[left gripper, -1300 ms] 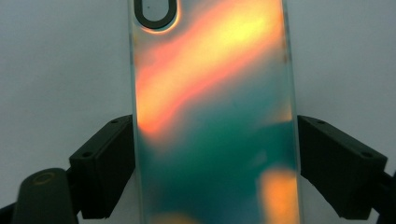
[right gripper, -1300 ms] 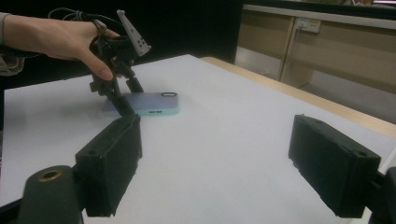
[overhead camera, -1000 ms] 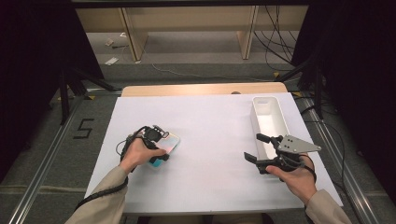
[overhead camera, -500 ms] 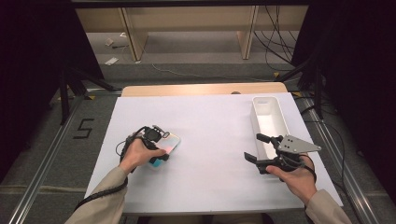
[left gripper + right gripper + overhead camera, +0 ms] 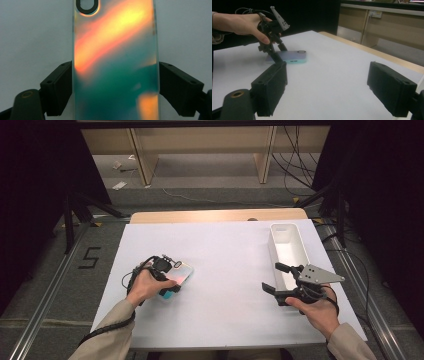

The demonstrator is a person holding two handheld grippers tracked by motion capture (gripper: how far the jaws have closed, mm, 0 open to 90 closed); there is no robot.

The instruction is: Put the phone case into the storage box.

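Left tongs (image 5: pixel 115 82) gripping phone case (image 5: pixel 115 57), right tongs (image 5: pixel 335 85) open

Iridescent phone case (image 5: pixel 178 276) flat on table

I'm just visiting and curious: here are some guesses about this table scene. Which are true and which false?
1. The left gripper has its jaws on either side of the phone case. True.
2. The right gripper holds the phone case. False: its jaws are open with nothing between them.
3. A white tray sits on the table's right side. True.
4. The phone case lies inside the tray. False: it lies on the white table, far left of the tray.
5. The case shows a camera cutout. True.
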